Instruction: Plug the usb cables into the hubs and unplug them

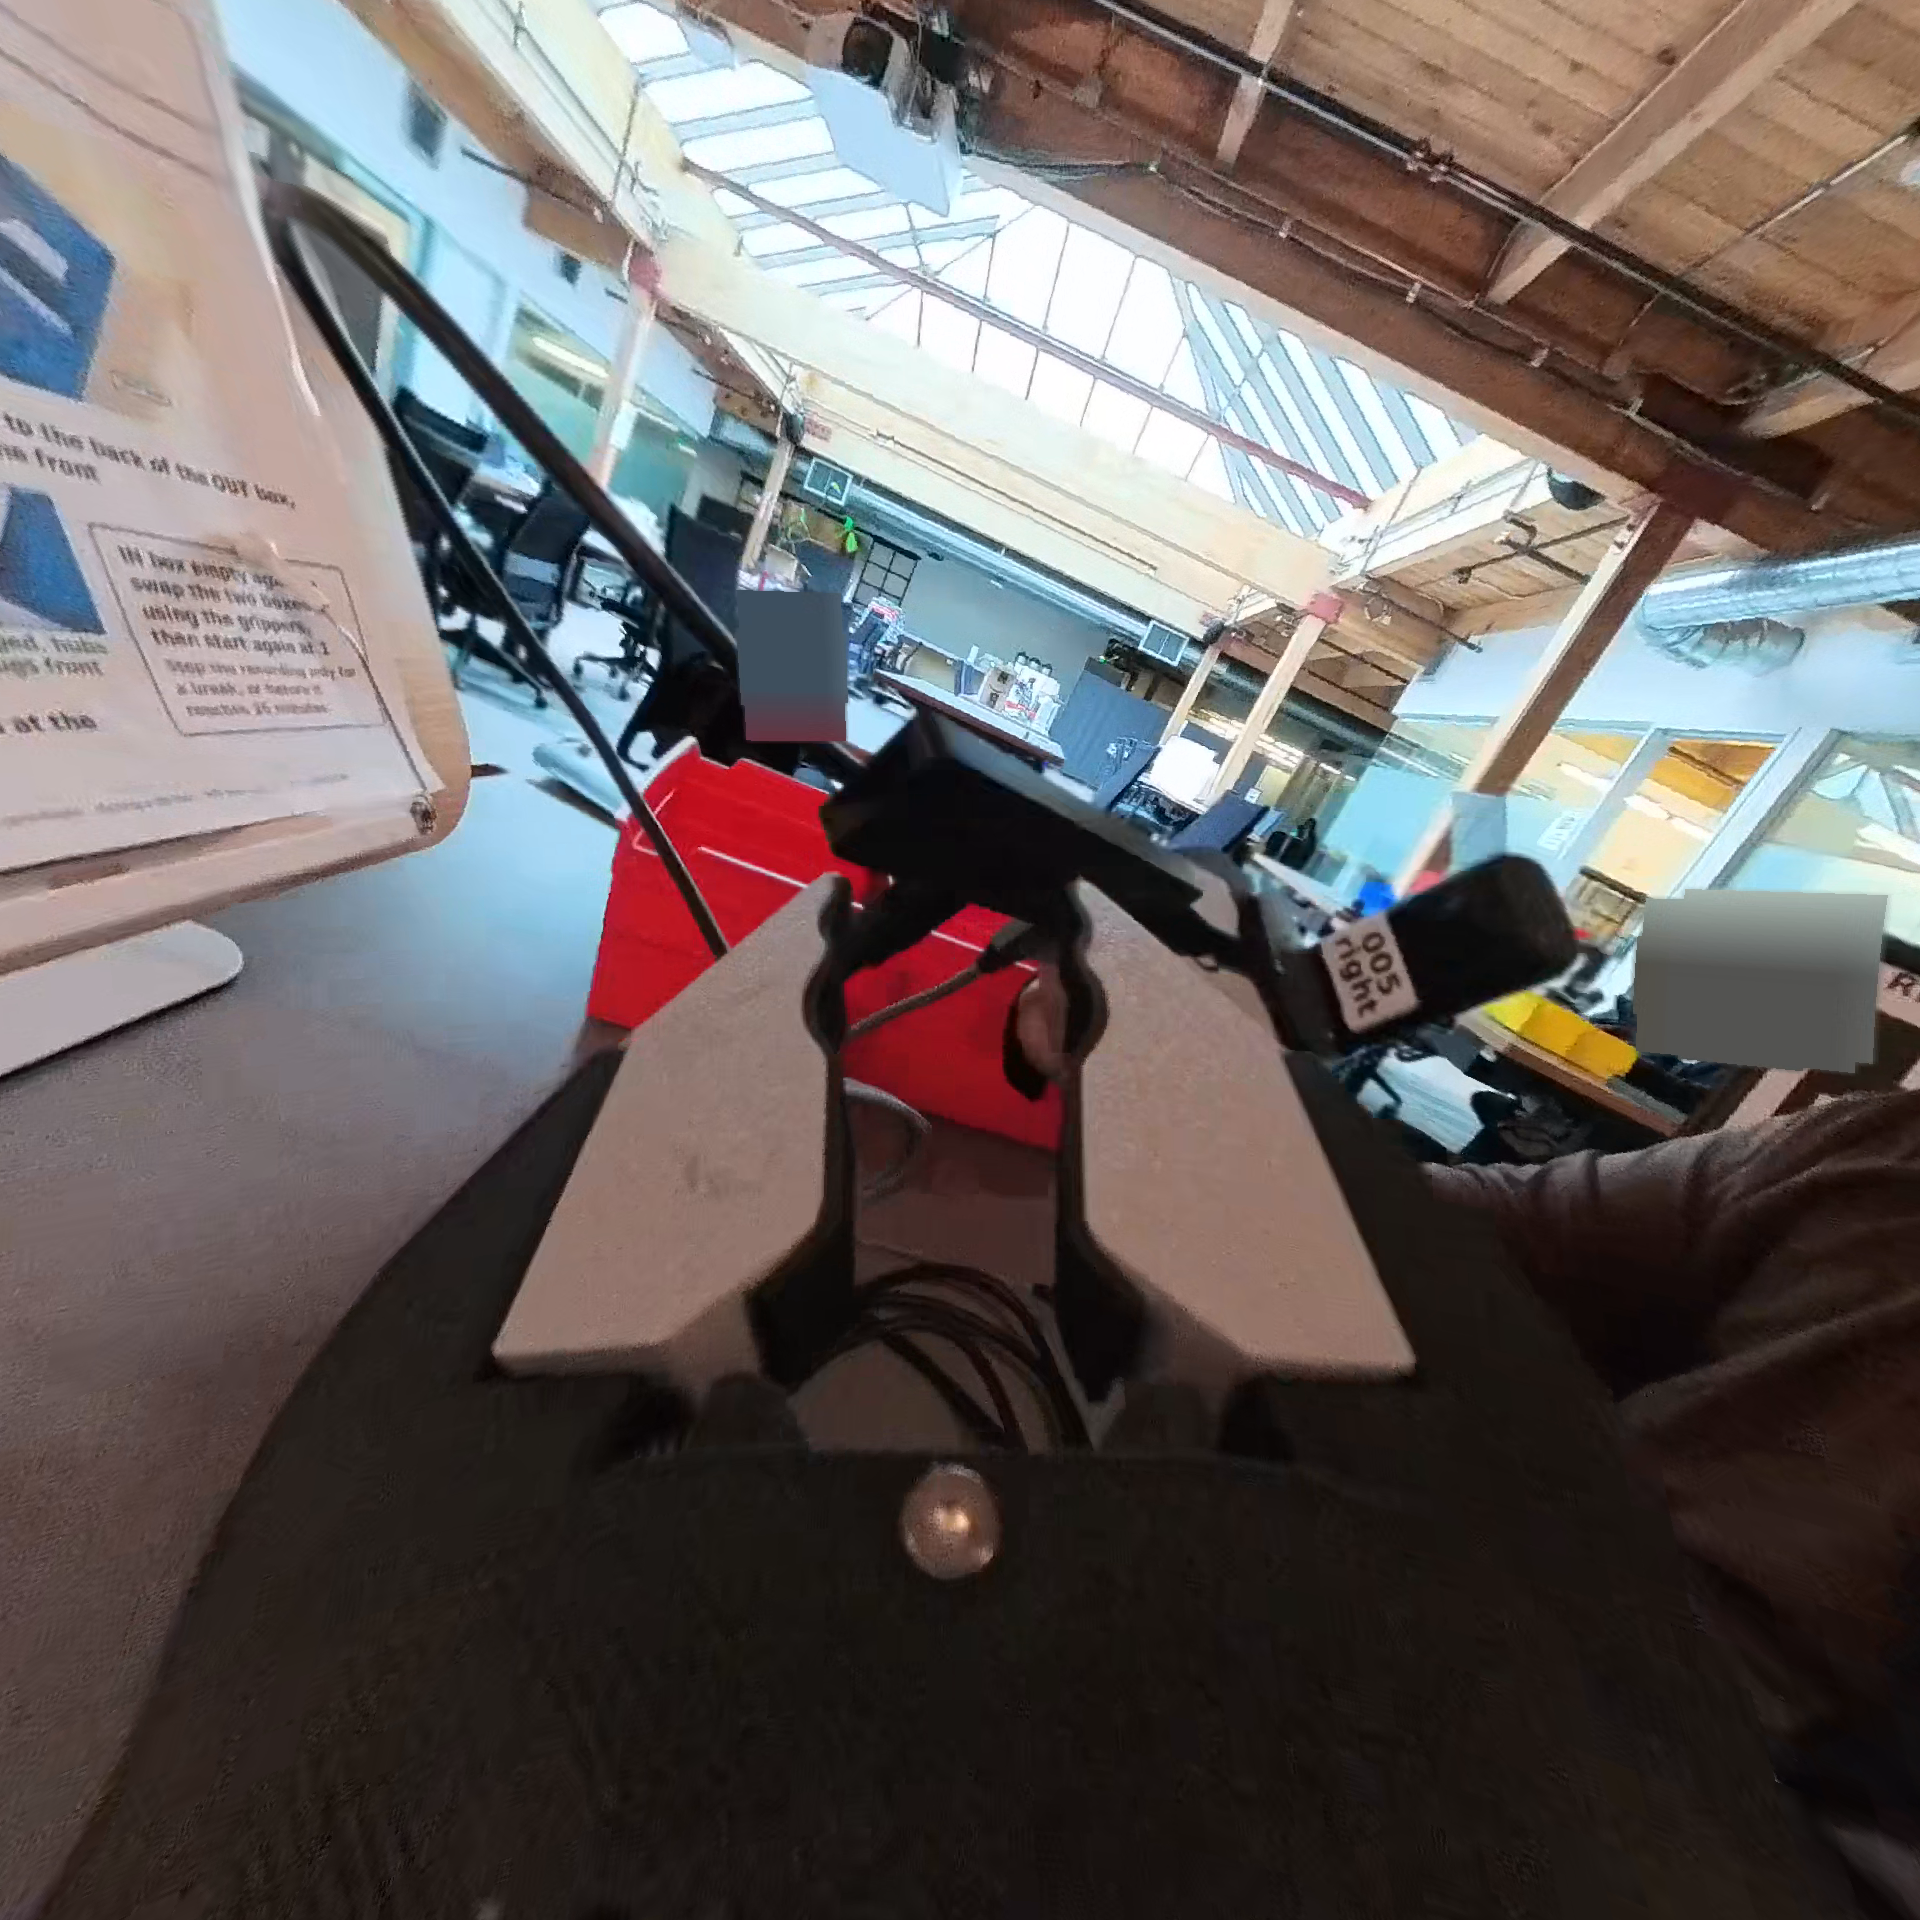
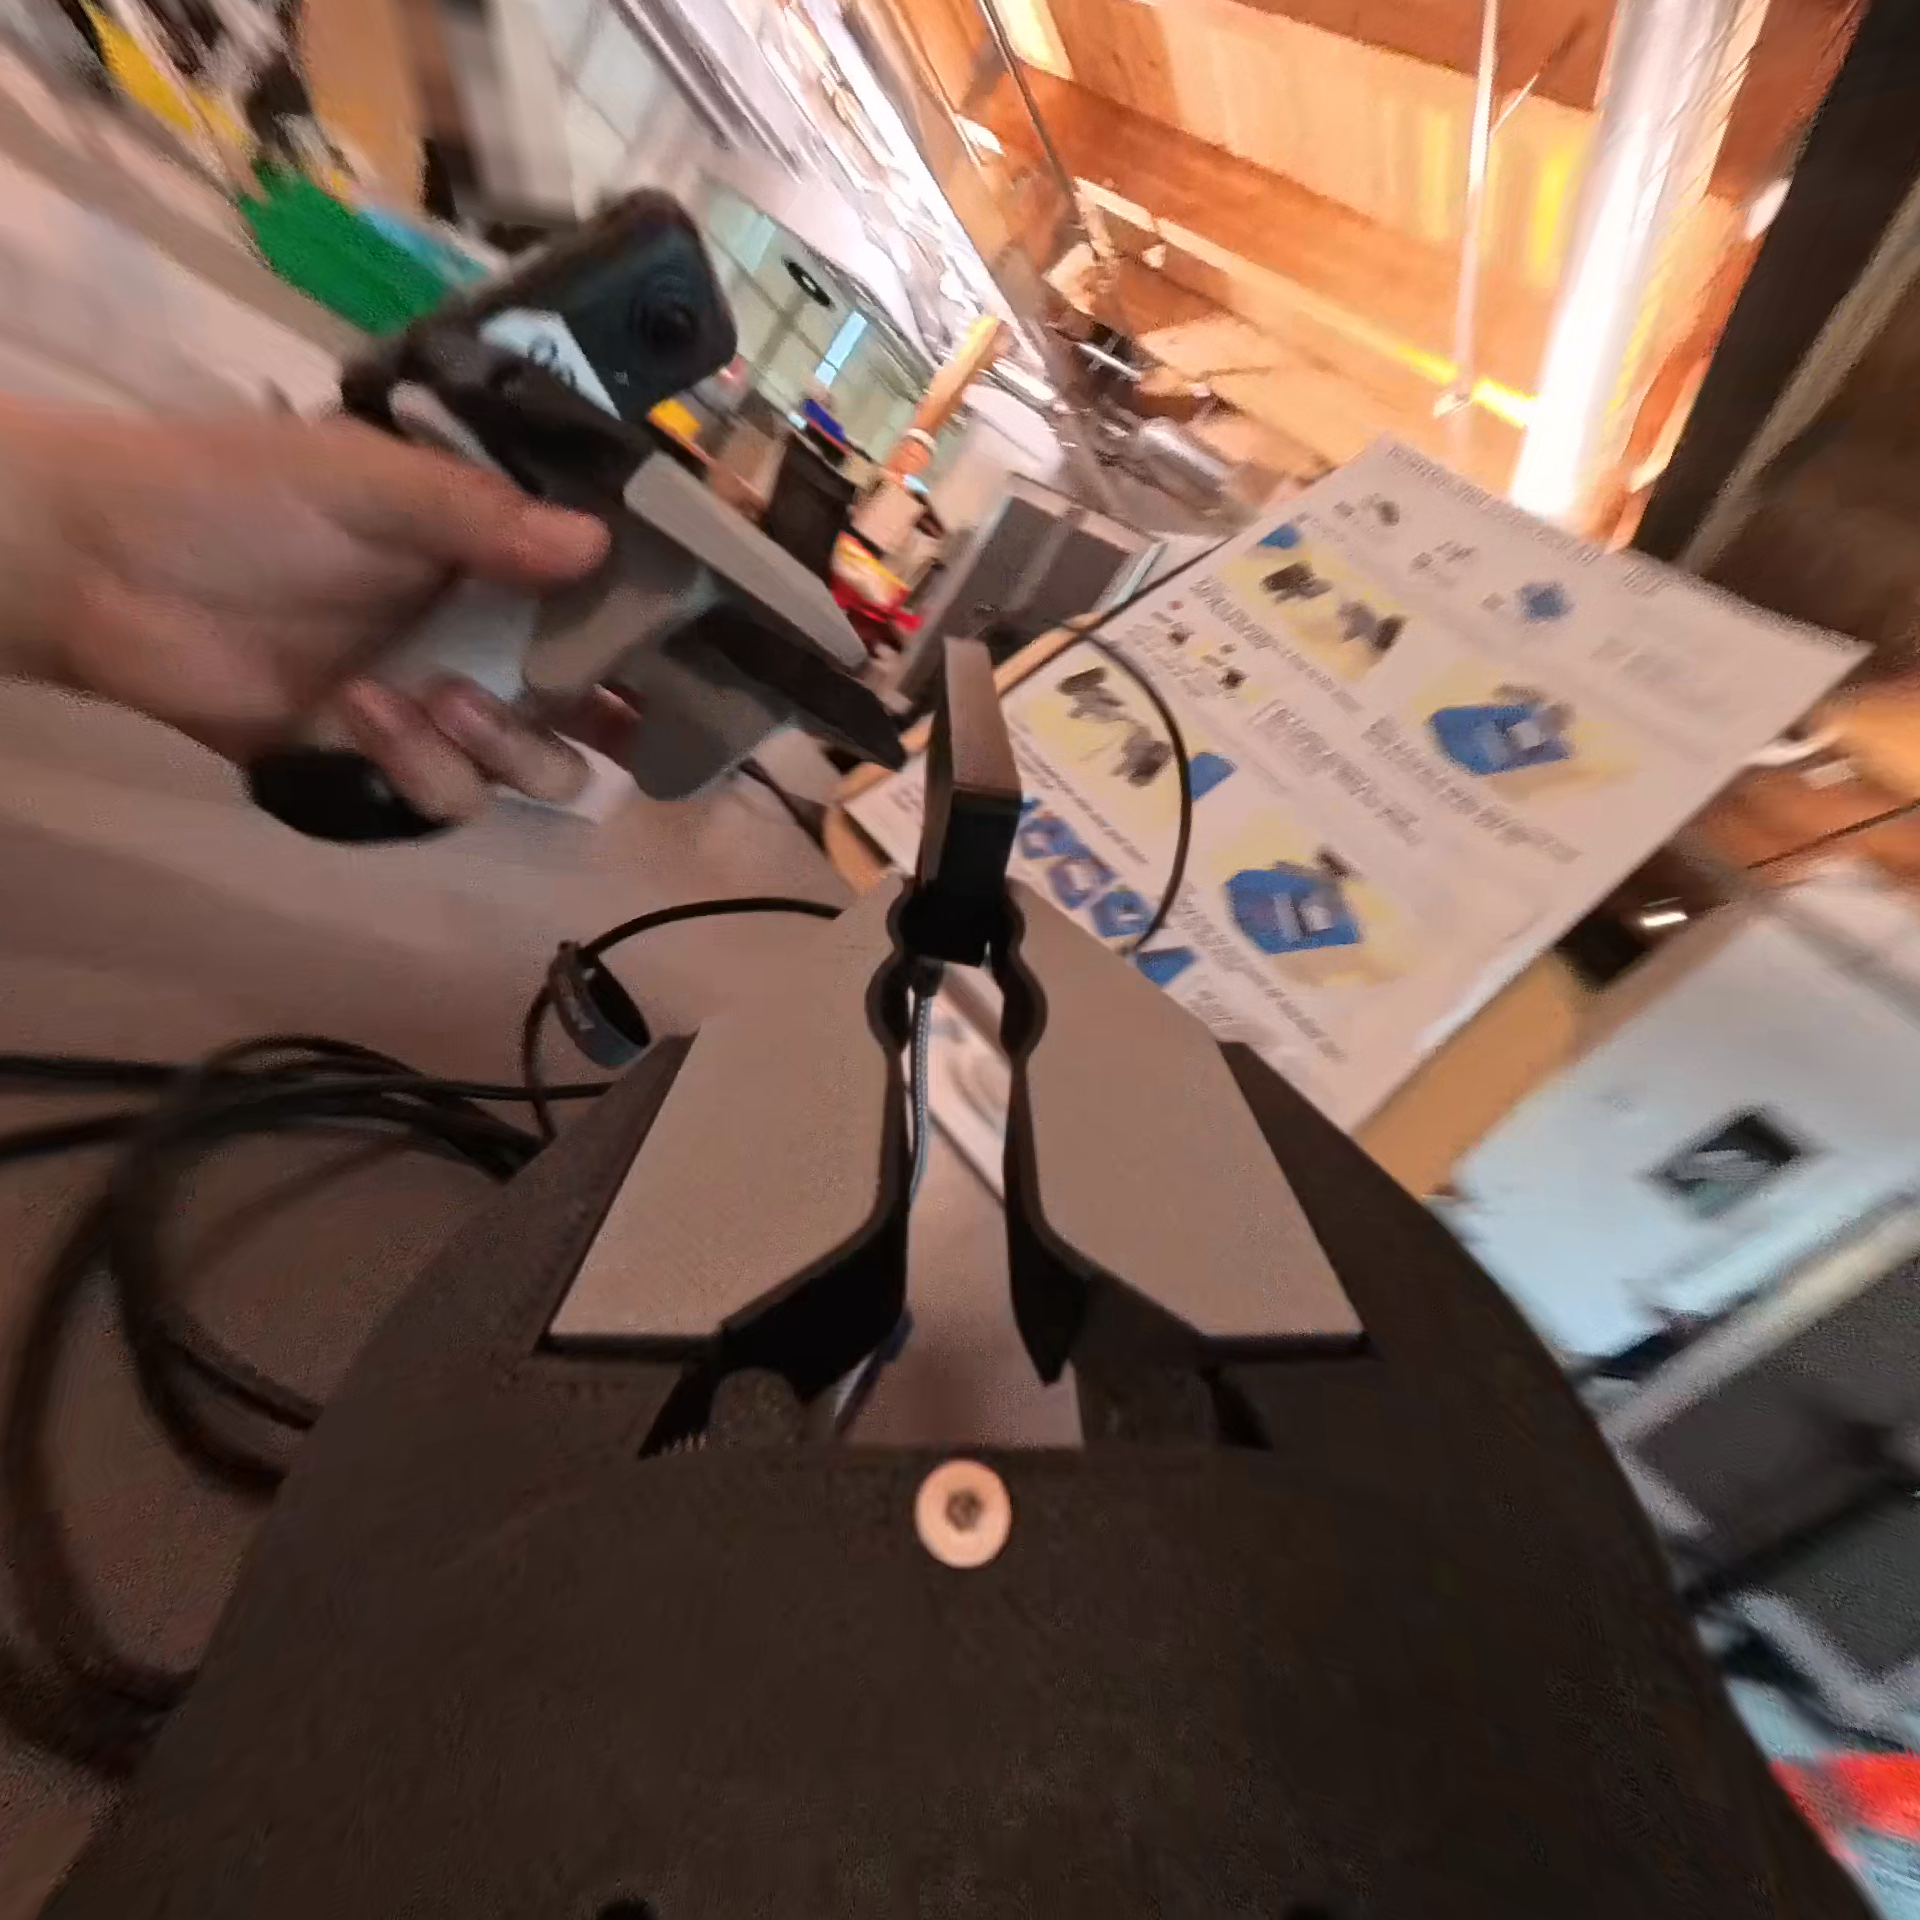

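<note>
My right gripper (image 2: 951, 935) is shut on the lower end of a slim black hub (image 2: 971, 790), which stands up from its fingertips. The hub's grey braided cable (image 2: 920, 1049) hangs down between the fingers. My left gripper (image 1: 951, 920) is closed on the plug of a black cable (image 1: 499, 416) and holds it against the hub (image 1: 966, 821). The cable loops up and back towards the hub. In the right wrist view a hand holds the left gripper (image 2: 873, 727), its tips just left of the hub. That view is blurred.
A red bin (image 1: 727, 862) stands on the dark table (image 1: 260, 1143) behind the grippers. A board with an instruction sheet (image 1: 208, 520) stands at the left and also shows in the right wrist view (image 2: 1455, 727). Loose black cables (image 2: 260, 1101) lie on the table. A sleeve (image 1: 1714, 1299) is at the right.
</note>
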{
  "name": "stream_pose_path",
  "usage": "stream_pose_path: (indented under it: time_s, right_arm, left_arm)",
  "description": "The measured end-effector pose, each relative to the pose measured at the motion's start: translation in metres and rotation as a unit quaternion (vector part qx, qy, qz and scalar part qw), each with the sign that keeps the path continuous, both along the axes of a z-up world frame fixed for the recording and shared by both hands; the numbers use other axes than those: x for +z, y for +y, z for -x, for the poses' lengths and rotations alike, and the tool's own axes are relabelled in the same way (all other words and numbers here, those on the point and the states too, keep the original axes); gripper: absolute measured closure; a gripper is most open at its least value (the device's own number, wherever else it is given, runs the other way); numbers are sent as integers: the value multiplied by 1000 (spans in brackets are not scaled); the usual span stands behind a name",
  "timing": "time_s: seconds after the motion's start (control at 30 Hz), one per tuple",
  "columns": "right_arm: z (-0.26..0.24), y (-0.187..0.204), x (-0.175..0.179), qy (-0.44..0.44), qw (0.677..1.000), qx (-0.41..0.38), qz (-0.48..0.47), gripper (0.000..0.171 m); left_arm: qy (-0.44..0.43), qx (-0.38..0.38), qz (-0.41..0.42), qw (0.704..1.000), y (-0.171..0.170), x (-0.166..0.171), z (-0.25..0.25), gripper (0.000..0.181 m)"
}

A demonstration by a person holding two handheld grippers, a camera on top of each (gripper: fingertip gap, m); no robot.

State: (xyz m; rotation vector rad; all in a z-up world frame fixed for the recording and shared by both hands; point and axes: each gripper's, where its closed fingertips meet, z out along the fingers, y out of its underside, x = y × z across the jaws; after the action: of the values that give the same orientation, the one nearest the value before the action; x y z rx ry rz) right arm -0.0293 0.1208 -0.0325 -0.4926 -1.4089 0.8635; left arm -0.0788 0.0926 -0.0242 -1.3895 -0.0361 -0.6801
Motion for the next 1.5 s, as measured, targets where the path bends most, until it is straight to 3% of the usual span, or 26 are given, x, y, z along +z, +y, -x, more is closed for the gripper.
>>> stream_pose_path:
  time_s: [0.1,0.27,0.33,0.47,0.57,0.67,0.73,0.83,1.0,1.1,1.2,1.37,1.5]
  right_arm:
    - [3,-2,-6,27,990,-64,-121,162]
    - [3,-22,-20,59,953,-92,-284,161]
    - [4,-31,-27,66,934,-98,-337,162]
    - [6,-40,-42,74,916,-90,-383,163]
    - [12,-33,-48,23,955,-61,-288,157]
    - [14,-25,-47,-51,992,-6,-115,145]
    - [14,-25,-47,-108,993,55,14,155]
    - [11,-32,-42,-184,949,153,205,154]
    - [12,-26,-32,-257,821,254,442,142]
    - [10,-25,-27,-270,780,291,484,142]
    - [7,-20,-13,-233,772,312,502,158]
    - [4,-14,-7,-216,785,314,488,167]
    - [3,-9,-7,-204,822,289,447,167]
  left_arm:
    - [-43,-53,11,998,-4,-2,-5,131]
    - [-103,-150,34,983,-1,-11,-29,108]
    - [-97,-155,63,981,6,-23,-36,111]
    - [-94,-140,103,980,14,-41,-35,142]
    - [-62,-109,102,987,14,-43,-26,147]
    - [-60,-81,76,992,10,-36,-12,152]
    - [-68,-77,51,993,7,-30,-7,156]
    - [-60,-71,20,995,6,-22,-7,160]
    - [-6,-74,-23,997,7,-11,-27,160]
    - [16,-91,-65,994,3,0,-42,159]
    - [27,-96,-82,992,2,4,-51,158]
    - [46,-65,-39,996,11,-9,-44,163]
    - [69,-73,3,995,15,-21,-48,165]
